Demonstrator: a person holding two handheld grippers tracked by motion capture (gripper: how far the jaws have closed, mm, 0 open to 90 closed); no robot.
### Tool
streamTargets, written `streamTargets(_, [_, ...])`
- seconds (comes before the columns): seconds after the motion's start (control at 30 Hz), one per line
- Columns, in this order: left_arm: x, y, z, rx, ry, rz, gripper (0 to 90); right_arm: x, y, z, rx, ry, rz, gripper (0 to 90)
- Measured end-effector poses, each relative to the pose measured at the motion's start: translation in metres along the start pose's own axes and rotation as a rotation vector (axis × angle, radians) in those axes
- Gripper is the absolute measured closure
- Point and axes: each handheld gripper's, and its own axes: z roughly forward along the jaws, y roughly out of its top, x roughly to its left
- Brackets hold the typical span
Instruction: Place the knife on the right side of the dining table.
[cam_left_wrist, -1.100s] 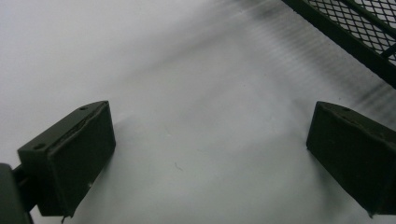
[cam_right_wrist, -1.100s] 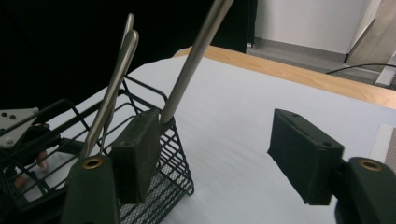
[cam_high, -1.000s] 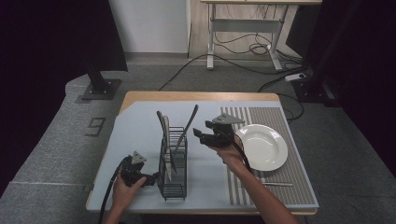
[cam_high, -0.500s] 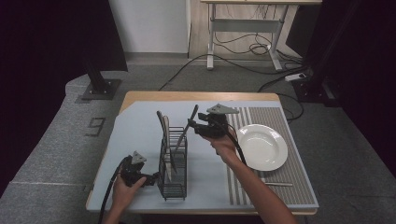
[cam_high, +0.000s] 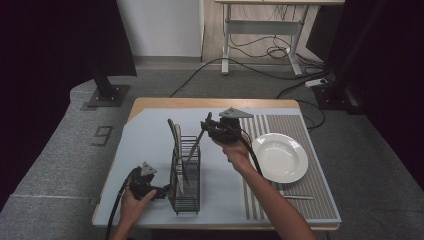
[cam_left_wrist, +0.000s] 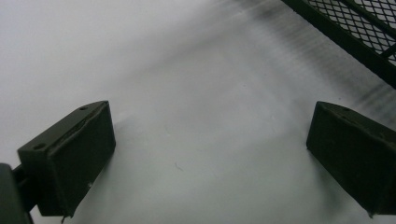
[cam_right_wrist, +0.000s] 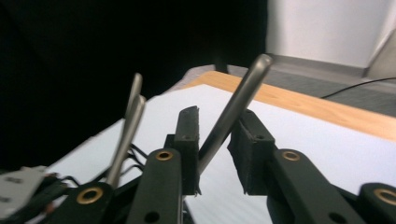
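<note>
Wooden table (cam_high: 200, 103) under pale blue mat (cam_high: 150, 140); wire rack (cam_high: 184, 187), white plate (cam_high: 280, 157), striped mat (cam_high: 310, 200) on top.

A lab — black curtains (cam_high: 60, 50), floor cables (cam_high: 260, 47), bare desk (cam_high: 260, 20).

The rack (cam_high: 185, 175) stands on the mat (cam_high: 145, 145), left of the plate (cam_high: 280, 157). Utensils stand in the rack; one handle (cam_high: 197, 142) leans right, between the right gripper's (cam_high: 209, 125) jaws. The left gripper (cam_high: 159, 191) rests just left of the rack
</note>
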Motion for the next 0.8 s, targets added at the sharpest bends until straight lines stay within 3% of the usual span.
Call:
streamTargets(0.23, [0.000, 0.000, 0.000, 0.001, 0.001, 0.001, 0.7, 0.006, 0.002, -0.008, -0.043, 0.068, 0.004, 80.3])
streamTargets(0.33, [0.000, 0.000, 0.000, 0.001, 0.000, 0.000, 0.7, 0.006, 0.003, -0.013, -0.065, 0.098, 0.030, 83.1])
streamTargets(0.5, [0.000, 0.000, 0.000, 0.002, 0.001, 0.002, 0.7, 0.006, 0.001, -0.016, -0.080, 0.110, 0.016, 83.4])
streamTargets(0.6, [0.000, 0.000, 0.000, 0.002, 0.001, 0.002, 0.7, 0.005, 0.001, -0.019, -0.101, 0.118, 0.034, 83.4])
streamTargets(0.67, [0.000, 0.000, 0.000, 0.002, 0.000, 0.001, 0.6, 0.004, 0.003, -0.023, -0.120, 0.131, 0.051, 83.4])
streamTargets(0.8, [0.000, 0.000, 0.000, 0.000, 0.002, 0.002, 0.6, 0.003, 0.009, -0.036, -0.171, 0.138, 0.037, 83.4])
